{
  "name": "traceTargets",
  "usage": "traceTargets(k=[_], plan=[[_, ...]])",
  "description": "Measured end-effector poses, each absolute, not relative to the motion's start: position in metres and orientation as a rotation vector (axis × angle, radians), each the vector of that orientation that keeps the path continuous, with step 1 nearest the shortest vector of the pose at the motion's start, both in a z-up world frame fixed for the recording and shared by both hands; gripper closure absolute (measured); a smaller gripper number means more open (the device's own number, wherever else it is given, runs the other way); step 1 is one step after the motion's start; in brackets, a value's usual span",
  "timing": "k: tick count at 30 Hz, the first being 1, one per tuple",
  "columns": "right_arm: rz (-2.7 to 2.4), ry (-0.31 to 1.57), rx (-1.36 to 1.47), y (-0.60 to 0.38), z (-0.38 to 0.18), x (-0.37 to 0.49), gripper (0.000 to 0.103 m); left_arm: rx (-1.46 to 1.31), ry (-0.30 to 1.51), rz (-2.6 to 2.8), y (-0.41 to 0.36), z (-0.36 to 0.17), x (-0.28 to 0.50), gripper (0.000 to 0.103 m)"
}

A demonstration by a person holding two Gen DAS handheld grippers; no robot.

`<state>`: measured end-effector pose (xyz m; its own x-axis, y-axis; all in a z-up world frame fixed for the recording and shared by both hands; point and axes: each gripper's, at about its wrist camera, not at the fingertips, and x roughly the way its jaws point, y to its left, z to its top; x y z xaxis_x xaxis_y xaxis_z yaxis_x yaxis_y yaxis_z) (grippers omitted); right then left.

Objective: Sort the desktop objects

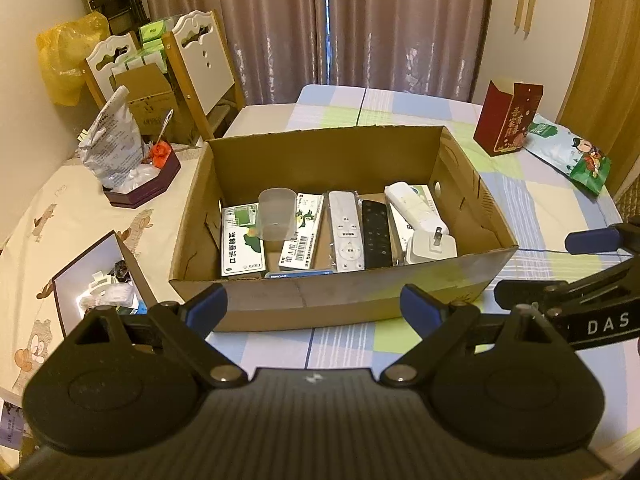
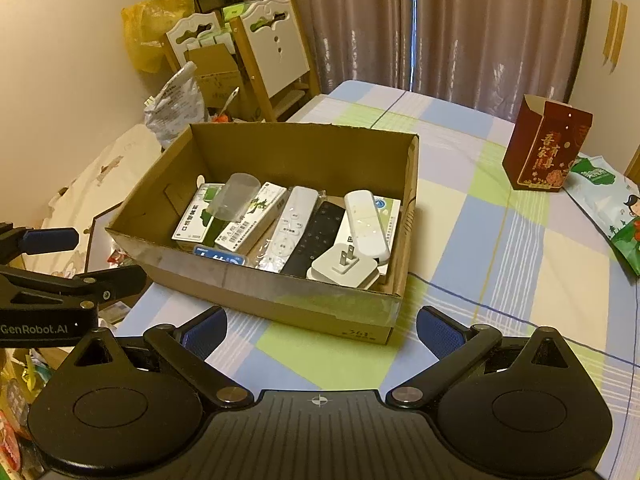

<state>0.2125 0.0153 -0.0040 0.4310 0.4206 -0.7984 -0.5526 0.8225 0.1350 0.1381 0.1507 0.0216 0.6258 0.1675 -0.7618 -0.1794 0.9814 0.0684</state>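
Observation:
A brown cardboard box stands on the checked tablecloth. Inside lie two green-and-white medicine boxes, a clear plastic cup, a white remote, a black remote, a second white remote and a white plug adapter. My left gripper is open and empty, just in front of the box's near wall. My right gripper is open and empty, near the box's right front corner.
A dark red paper box and a green snack bag lie at the table's far right. A maroon tray with a foil bag and an open grey box sit left. Chairs stand behind.

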Motion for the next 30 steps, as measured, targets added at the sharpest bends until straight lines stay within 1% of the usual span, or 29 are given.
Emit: traceTargets(k=[6, 22, 30], plan=[[0.595, 0.949, -0.163, 0.016, -0.002, 0.211, 0.0, 0.064, 0.825, 0.169, 0.138, 0.023, 0.128, 0.011], [0.586, 0.926, -0.193, 0.027, 0.0, 0.204, 0.0, 0.051, 0.812, 0.148, 0.141, 0.028, 0.117, 0.011], [0.598, 0.934, -0.199, 0.037, -0.002, 0.202, 0.0, 0.037, 0.824, 0.159, 0.148, 0.025, 0.115, 0.008]])
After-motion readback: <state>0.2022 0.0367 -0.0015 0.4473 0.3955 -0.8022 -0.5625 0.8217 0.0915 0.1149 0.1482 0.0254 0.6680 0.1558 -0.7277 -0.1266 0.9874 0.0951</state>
